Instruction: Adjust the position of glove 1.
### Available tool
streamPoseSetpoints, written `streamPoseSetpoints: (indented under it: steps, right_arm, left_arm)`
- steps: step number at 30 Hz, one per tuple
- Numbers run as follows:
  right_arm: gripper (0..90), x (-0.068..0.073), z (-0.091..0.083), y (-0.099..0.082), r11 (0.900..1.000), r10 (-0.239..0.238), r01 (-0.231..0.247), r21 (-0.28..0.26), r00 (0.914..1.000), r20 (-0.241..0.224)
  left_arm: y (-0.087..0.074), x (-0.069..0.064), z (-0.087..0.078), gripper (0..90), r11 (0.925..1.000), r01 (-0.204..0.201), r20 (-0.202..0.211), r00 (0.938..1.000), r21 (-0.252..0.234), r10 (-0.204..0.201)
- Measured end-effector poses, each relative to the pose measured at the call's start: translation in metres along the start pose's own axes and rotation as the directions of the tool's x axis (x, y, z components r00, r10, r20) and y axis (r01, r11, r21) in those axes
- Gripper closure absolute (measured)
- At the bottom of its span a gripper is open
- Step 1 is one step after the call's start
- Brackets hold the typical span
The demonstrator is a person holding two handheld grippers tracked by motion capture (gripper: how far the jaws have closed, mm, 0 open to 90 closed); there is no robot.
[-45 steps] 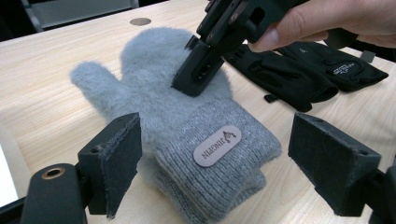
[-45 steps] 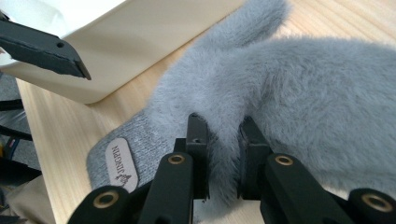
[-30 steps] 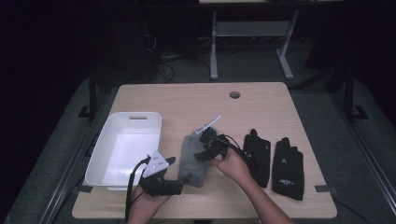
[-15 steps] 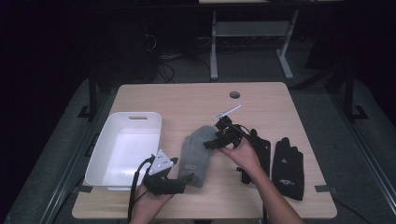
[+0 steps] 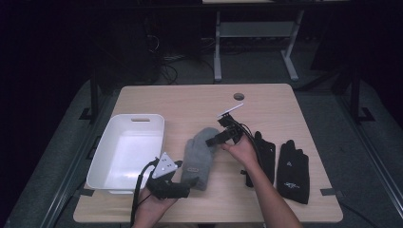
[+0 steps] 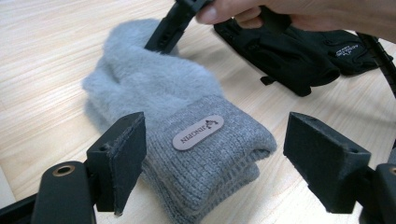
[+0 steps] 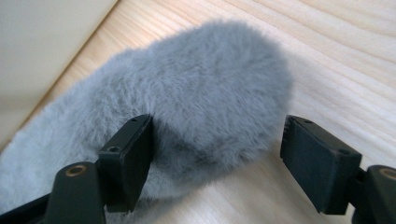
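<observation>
A grey fuzzy mitten (image 5: 199,156) lies flat on the wooden table (image 5: 190,102), just to the right of a white plastic tub (image 5: 127,151), its ribbed cuff toward the person and its rounded tip pointing away. In the left gripper view the cuff, with its small oval label, sits between the spread jaws of the left gripper (image 6: 215,156); neither pad presses on the knit. In the right gripper view the furry tip bulges between the jaws of the right gripper (image 7: 217,158): the left pad brushes the fur, while the right pad stands clear over bare wood. Those jaws have just been opening and now stand wide, gripping nothing.

From above, the right gripper (image 5: 215,140) hovers at the mitten's far end and the left gripper (image 5: 191,181) rests at its near end.

By count: one grey mitten, one tub, and two black gloves (image 5: 292,171) lying side by side to the right of the right hand (image 5: 242,151).
</observation>
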State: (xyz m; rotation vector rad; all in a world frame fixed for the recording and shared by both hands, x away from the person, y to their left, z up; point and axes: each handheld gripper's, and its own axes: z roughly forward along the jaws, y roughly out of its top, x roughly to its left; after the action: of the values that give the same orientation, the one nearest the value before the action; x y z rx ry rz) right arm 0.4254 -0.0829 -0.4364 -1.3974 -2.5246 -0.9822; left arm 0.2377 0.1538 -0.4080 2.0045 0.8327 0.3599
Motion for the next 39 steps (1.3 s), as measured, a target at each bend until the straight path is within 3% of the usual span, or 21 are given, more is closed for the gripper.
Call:
streamPoseSetpoints:
  steps: [8,14,18,20,23,27,29,33,34,35,37,39]
  right_arm:
    - [32.1,0.0,0.016,0.001,0.9989,0.018,-0.019,0.043,0.9998,0.005]
    - [51.9,-0.002,0.021,0.0,0.9976,0.053,-0.049,0.049,0.9954,-0.08]
    - [46.0,-0.002,0.016,0.0,0.9984,0.051,-0.048,0.031,0.994,-0.097]
    - [44.3,-0.001,0.01,0.0,0.9992,0.04,-0.039,0.007,0.9958,-0.082]
    - [40.9,0.012,-0.001,0.004,0.9986,-0.038,0.039,-0.036,0.999,0.025]
    - [39.1,0.037,-0.007,0.015,0.9842,-0.152,0.162,-0.07,0.9794,0.133]
    - [41.4,0.05,-0.006,0.021,0.9675,-0.213,0.226,-0.113,0.9699,0.118]
    - [41.9,0.071,0.009,0.034,0.9502,-0.291,0.298,-0.09,0.9527,0.089]
    - [42.0,0.076,0.015,0.037,0.9437,-0.316,0.323,-0.072,0.9445,0.089]
    - [42.1,0.078,0.021,0.04,0.9392,-0.335,0.341,-0.045,0.9375,0.093]
    - [43.3,0.078,0.034,0.043,0.9389,-0.343,0.344,0.008,0.9334,0.105]
    - [46.6,0.077,0.044,0.043,0.931,-0.365,0.361,0.052,0.9234,0.119]
  left_arm:
    - [0.0,0.001,-0.001,21.2,1.0,0.0,-0.004,1.0,0.001,0.0]
    - [0.0,0.003,-0.002,21.2,1.0,0.001,-0.005,1.0,0.002,-0.001]
    - [0.0,0.003,-0.001,21.3,1.0,0.001,-0.005,1.0,0.009,-0.001]
    - [0.0,0.002,-0.001,21.3,1.0,0.0,-0.005,1.0,0.01,0.0]
    - [0.0,0.002,-0.001,21.3,1.0,-0.001,-0.006,1.0,0.007,0.001]
    - [0.001,0.002,-0.002,21.3,1.0,-0.001,-0.009,1.0,0.004,0.001]
    - [0.001,0.002,-0.003,21.3,1.0,0.001,-0.01,0.9999,0.0,-0.001]
    - [0.0,0.003,-0.004,21.3,1.0,0.005,-0.008,1.0,-0.006,-0.005]
    - [0.0,0.003,-0.004,21.3,1.0,0.003,-0.007,1.0,-0.005,-0.003]
    - [0.0,0.003,-0.004,21.3,1.0,0.001,-0.007,1.0,-0.005,-0.001]
    - [0.0,0.003,-0.004,21.3,1.0,0.001,-0.007,1.0,-0.006,-0.001]
    - [0.0,0.003,-0.005,21.3,1.0,0.001,-0.005,1.0,-0.006,-0.001]
